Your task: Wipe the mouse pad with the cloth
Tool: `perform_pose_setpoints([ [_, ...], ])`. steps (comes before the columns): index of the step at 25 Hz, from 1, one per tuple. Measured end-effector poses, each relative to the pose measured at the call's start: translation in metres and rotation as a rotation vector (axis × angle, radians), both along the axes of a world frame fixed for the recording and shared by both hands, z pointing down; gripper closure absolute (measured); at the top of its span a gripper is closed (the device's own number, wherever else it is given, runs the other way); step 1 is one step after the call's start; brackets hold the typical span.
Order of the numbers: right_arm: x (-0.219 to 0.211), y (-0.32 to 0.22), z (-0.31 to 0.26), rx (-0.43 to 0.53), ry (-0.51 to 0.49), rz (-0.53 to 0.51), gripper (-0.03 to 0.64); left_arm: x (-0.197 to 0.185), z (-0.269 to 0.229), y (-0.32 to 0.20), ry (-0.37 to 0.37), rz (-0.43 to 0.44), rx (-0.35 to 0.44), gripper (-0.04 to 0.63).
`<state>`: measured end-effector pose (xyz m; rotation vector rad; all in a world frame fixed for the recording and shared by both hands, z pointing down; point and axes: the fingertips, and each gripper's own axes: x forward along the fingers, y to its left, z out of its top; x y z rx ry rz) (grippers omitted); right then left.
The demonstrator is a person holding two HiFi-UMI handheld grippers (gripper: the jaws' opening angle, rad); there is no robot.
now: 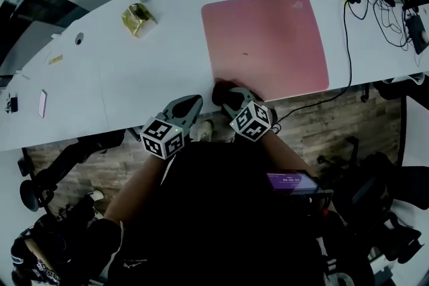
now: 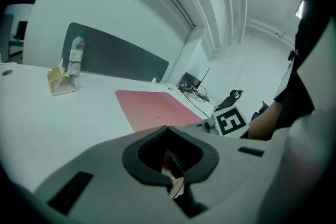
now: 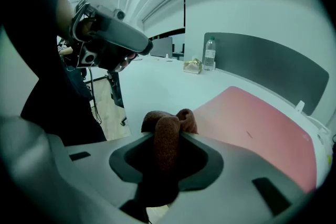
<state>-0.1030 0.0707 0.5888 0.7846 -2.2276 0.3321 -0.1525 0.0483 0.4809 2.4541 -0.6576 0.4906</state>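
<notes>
Near the bottom middle, the right gripper (image 1: 231, 98) pinches a brown cloth (image 3: 167, 136) by a corner of the pink mouse pad (image 1: 268, 43); the left gripper (image 1: 191, 104) is closed, empty.

Both arms reached forward, with the two grippers held side by side and close to the body. The left gripper (image 1: 190, 106) had its jaws drawn together with nothing between them, and its marker cube (image 1: 163, 137) faced up. Just beside it, the right gripper (image 1: 233, 98) pointed forward, its jaws clamped on a bunched brown cloth (image 3: 167, 136) that stuck out past the tips. The left forearm (image 1: 134, 185) and the right forearm (image 1: 289, 156) were bare and angled inward toward each other.
</notes>
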Motion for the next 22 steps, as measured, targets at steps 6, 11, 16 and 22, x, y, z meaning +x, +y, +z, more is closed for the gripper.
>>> perform_pose_setpoints([
  [6, 0.026, 0.000, 0.001, 0.011, 0.028, -0.017, 0.485, 0.028, 0.005, -0.008, 0.002, 0.025, -0.011, 0.586],
  [11, 0.058, 0.003, 0.003, 0.005, 0.037, 0.002, 0.485, 0.061, 0.013, -0.015, 0.004, 0.060, -0.021, 0.586],
  [16, 0.098, 0.006, 0.003, -0.001, 0.043, 0.030, 0.485, 0.097, 0.013, -0.028, 0.009, 0.087, -0.013, 0.588],
  [22, 0.146, 0.005, 0.004, -0.007, 0.040, 0.077, 0.485, 0.137, 0.017, -0.038, 0.006, 0.110, -0.018, 0.586],
])
